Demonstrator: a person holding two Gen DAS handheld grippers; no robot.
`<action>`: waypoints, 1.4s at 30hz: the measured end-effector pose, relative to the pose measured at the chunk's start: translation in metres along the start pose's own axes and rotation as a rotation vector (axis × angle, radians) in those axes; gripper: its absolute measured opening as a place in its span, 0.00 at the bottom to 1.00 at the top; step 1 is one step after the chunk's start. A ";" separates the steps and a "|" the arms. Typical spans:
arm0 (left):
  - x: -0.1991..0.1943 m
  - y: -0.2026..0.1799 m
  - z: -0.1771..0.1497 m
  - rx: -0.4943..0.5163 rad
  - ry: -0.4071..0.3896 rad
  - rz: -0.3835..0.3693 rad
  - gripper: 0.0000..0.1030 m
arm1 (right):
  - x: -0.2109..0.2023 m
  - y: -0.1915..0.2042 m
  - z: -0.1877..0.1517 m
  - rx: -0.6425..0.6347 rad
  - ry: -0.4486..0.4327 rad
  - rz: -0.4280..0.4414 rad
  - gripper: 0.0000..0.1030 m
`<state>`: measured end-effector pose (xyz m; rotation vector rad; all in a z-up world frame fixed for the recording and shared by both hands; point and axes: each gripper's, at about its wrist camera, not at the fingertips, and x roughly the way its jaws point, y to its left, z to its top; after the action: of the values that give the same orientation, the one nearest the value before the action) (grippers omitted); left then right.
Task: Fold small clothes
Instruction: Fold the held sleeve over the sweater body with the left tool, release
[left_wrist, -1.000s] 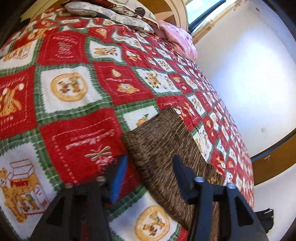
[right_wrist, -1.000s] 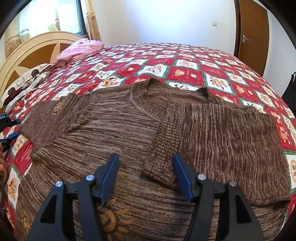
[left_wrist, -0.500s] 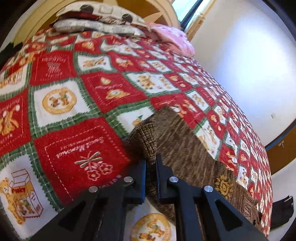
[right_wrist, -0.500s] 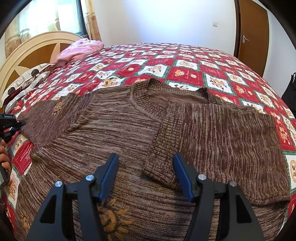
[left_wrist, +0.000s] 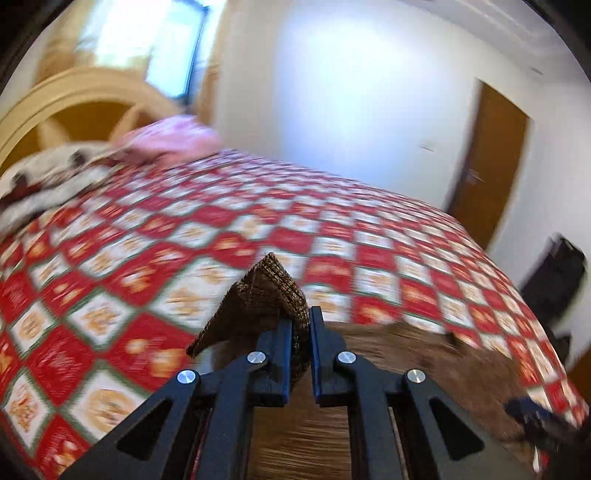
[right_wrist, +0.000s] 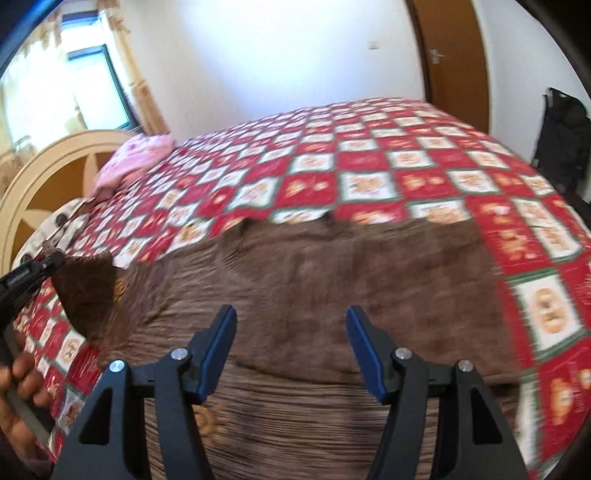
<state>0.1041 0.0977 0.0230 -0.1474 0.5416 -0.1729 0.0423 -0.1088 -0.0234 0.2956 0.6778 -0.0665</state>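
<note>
Gripping the ribbed cuff of the sleeve, the left gripper has its jaws pressed almost together on the knit, and the cuff stands up out of them in a stiff peak, lifted clear of the bedspread. Seen from the right wrist camera, the same sleeve hangs as a dark brown flap from that gripper at the left edge of the sweater, with a hand on the tool's handle below it.

The sweater lies spread on the red, white and green checked bedspread, its body flat and its neckline on the side away from the camera. Both views are blurred, so the knit's finer detail cannot be made out.

The right gripper hangs over the near part of the sweater with its jaws well apart and nothing between them; whether its tips touch the fabric I cannot tell.

Beyond the sweater, a pink pillow sits at the head of the bed beside a curved cream headboard. A brown door stands past the sweater's far right side.
</note>
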 end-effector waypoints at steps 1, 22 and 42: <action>0.000 -0.013 -0.003 0.020 0.003 -0.020 0.08 | -0.003 -0.008 0.000 0.018 -0.001 -0.006 0.63; 0.042 -0.088 -0.111 0.027 0.286 -0.217 0.08 | 0.028 -0.034 0.018 0.090 0.128 0.164 0.70; 0.012 -0.019 -0.115 -0.011 0.315 -0.095 0.37 | 0.073 0.103 0.004 -0.343 0.177 0.208 0.70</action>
<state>0.0518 0.0664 -0.0763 -0.1580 0.8504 -0.2885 0.1179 -0.0091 -0.0409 0.0404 0.8163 0.2749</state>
